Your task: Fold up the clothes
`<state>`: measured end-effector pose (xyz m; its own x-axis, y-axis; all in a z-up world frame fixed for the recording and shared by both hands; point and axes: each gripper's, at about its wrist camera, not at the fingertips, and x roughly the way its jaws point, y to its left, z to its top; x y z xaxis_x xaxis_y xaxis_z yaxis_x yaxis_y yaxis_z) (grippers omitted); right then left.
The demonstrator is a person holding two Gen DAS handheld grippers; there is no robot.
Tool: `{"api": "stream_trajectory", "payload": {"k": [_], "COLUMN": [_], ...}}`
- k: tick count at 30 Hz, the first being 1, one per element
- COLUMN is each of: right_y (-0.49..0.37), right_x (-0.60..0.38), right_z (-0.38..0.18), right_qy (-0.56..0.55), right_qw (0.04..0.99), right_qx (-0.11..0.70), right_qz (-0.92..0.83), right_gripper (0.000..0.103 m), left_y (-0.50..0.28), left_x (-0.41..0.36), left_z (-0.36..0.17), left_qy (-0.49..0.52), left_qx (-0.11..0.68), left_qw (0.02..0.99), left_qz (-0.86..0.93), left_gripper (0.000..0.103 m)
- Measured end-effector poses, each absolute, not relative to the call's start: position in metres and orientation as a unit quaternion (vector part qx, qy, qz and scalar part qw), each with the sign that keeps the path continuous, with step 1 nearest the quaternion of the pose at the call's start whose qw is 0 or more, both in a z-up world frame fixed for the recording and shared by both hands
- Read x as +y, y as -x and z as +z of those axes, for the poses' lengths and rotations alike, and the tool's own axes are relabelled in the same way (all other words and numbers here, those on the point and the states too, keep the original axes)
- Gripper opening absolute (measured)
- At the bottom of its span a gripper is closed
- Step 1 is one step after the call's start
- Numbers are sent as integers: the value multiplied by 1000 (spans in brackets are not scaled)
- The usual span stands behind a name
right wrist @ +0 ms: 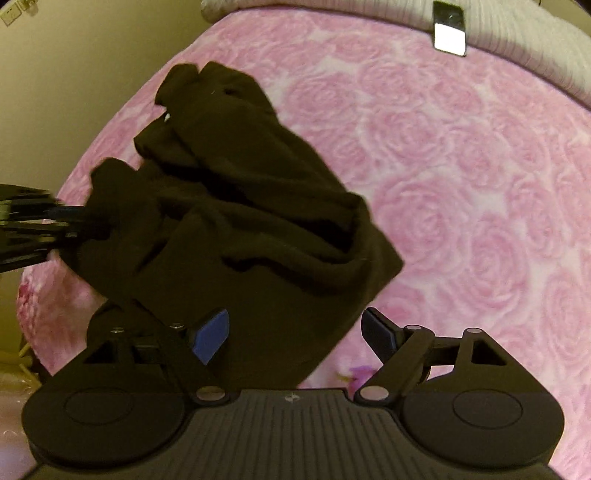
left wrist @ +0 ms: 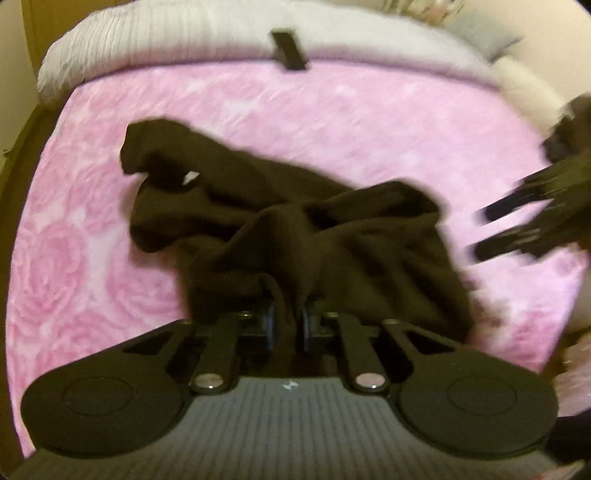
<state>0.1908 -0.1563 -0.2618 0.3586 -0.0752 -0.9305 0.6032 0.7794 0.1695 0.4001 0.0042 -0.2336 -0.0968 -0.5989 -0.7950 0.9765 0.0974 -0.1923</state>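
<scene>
Left gripper (left wrist: 287,325): clenched on a bunched fold of the dark brown garment (left wrist: 280,221), its 2 blue-padded fingers pressed together with cloth squeezed between them; seen from the right wrist view it entered from the left (right wrist: 79,221) and bit into the garment's left edge.
Right gripper (right wrist: 295,332): released, its 2 fingers spread wide, the blue pad (right wrist: 210,334) of one finger just over the garment's near edge, the other over bare blanket; nothing lay between them.
Garment position: crumpled in a heap on the pink rose-patterned blanket (right wrist: 480,184), lifted slightly at the pinched edge, the rest slumped and creased.
Why held so: pinching 1 edge probably let the cloth be pulled out of its heap, while the spread gripper was likely lined up to take a second edge so the piece could be stretched flat.
Progress: early, judged from the heap; no fold was yet visible.
Surroundings: a grey-white ribbed duvet (left wrist: 166,33) lay along the far side of the blanket, with a small dark rectangular object (left wrist: 290,50) resting at its border.
Clarity: the left wrist view was motion-blurred, so garment type could not be told.
</scene>
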Motion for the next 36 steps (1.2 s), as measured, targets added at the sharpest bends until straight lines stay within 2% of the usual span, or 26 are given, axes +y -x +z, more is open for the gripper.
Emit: {"api": "stream_trajectory", "payload": {"k": [4, 10, 14, 17, 21, 22, 23, 24, 25, 27, 28, 29, 31, 33, 36], "right_y": [-196, -185, -167, -149, -142, -141, -140, -138, -135, -124, -117, -110, -88, -68, -34], "right_x": [-163, -180, -173, -164, -162, -162, -163, -164, -166, -171, -174, -179, -195, -212, -241], "right_z": [-268, -286, -282, -275, -287, -293, -298, -299, -299, -290, -284, -278, -263, -249, -231], "right_qy": [-279, -428, -522, -551, -511, -507, -506, -499, -490, -470, -459, -448, -425, -401, -370], "right_qw": [777, 722, 678, 659, 651, 649, 648, 648, 650, 661, 667, 673, 683, 689, 689], "right_qx": [513, 480, 461, 465, 515, 524, 530, 536, 540, 536, 533, 530, 520, 512, 502], "right_qz": [-235, -256, -235, -217, -223, -218, -210, -210, -214, -233, -243, -254, -288, -322, -369], "right_gripper": [84, 85, 88, 88, 88, 83, 57, 43, 20, 19, 1, 3, 3, 3, 3], "left_y": [-370, -319, -285, -259, -240, -238, -236, -236, -238, -244, -248, -253, -269, -287, -312], "left_x": [45, 61, 46, 31, 15, 13, 12, 11, 10, 7, 7, 6, 3, -3, -19], "left_z": [-193, -205, -214, -214, -210, -210, -211, -212, -214, -218, -220, -222, -227, -233, -247], "left_qy": [-201, -231, -225, -215, -200, -201, -205, -212, -219, -225, -227, -228, -228, -235, -274], "left_qx": [392, 419, 399, 375, 358, 358, 359, 358, 358, 369, 375, 380, 389, 394, 378], "left_qw": [557, 483, 437, 393, 360, 357, 355, 356, 358, 369, 378, 389, 411, 437, 486], "left_qz": [-704, -733, -774, -812, -838, -839, -839, -837, -834, -823, -816, -807, -792, -774, -739], "left_gripper": [10, 10, 10, 10, 10, 10, 10, 10, 11, 13, 18, 23, 42, 46, 48]}}
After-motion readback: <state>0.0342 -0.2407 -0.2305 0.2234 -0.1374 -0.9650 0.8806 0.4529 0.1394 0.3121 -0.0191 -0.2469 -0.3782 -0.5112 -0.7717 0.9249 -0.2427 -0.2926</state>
